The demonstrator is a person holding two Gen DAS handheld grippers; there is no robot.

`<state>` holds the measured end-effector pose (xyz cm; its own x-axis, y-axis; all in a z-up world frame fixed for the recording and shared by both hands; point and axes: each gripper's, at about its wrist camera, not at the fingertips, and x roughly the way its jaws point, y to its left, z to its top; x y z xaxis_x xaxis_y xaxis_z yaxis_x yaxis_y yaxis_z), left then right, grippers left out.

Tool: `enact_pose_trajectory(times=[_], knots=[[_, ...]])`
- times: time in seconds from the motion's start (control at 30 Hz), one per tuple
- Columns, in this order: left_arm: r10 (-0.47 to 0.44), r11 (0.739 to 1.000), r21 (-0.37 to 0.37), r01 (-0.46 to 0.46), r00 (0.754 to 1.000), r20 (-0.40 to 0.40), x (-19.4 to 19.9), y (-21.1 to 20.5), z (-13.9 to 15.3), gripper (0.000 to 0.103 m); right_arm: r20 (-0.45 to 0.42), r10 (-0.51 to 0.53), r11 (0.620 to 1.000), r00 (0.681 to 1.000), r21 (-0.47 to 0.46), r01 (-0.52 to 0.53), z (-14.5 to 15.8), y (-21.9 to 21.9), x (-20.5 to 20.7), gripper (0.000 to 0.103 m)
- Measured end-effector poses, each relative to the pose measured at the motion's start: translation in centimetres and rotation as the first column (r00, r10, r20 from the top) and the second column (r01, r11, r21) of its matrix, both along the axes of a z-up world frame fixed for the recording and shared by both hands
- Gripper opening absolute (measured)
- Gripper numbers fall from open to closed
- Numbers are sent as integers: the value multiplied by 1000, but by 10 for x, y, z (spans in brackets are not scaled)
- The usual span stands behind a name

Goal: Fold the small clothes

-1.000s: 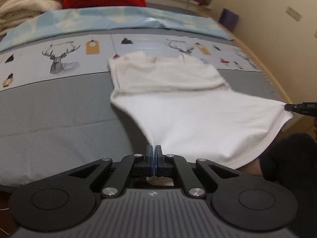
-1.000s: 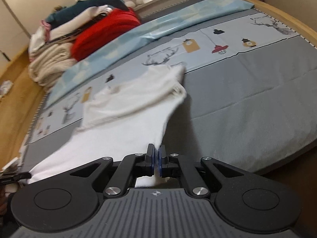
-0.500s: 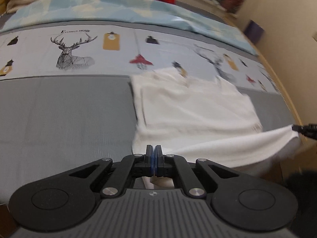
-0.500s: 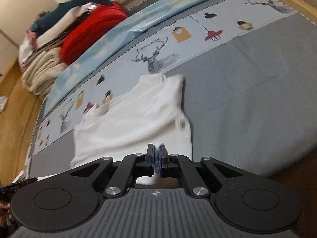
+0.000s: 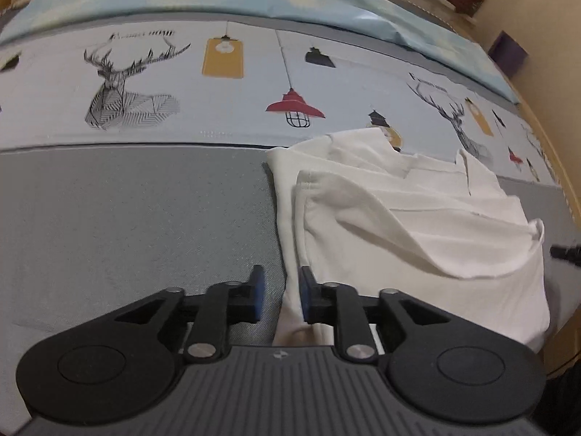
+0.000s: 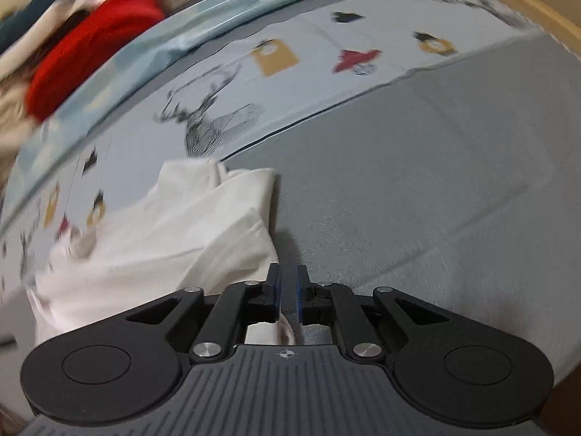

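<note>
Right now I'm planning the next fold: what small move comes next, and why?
Probably draw both open grippers, left gripper and right gripper, back off the white shirt: its folded-over layer lies rumpled on the bed, so regrasp to smooth it.

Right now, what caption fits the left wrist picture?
Open left tool over the folded white cotton shirt on a grey bedspread.

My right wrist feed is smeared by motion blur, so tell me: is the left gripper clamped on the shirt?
Observer: No. The left gripper is open, and the white shirt's left edge lies loose between its fingers.
Operator: Is the fold laid over?
Observer: Yes. The hem lies rumpled across the upper half, short of the neckline.
Operator: Where is my gripper from there?
Observer: The right gripper's tip shows just beside the shirt's right edge.
</note>
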<state>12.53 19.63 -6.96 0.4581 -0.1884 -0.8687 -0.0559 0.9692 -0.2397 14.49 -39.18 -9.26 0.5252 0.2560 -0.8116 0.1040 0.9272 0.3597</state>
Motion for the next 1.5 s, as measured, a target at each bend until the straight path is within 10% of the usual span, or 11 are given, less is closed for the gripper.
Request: enact_pose_trajectory(times=[0.57,0.67,1.07,1.2,1.33,1.5], knots=[[52,999,10,-52,999,11,66,-38,-33,32,32,84,994,996,-69,-82,-15,37,39,32],[42,999,12,-42,999,14,73,-39,-32,4,42,90,995,995,-53,-87,-14,41,47,5],[191,973,65,-220,933,305,78,-20,15,4,344,-108,993,933,-12,120,34,51,76,4],[244,966,32,-258,941,233,92,-14,7,15,342,-128,988,931,-40,151,27,61,96,6],[245,970,-13,-245,965,92,90,-7,-6,21,262,-169,970,950,-127,208,14,68,105,39],[166,984,-53,-168,986,-32,75,-5,-18,24,143,-82,989,986,-110,99,2,61,94,39]])
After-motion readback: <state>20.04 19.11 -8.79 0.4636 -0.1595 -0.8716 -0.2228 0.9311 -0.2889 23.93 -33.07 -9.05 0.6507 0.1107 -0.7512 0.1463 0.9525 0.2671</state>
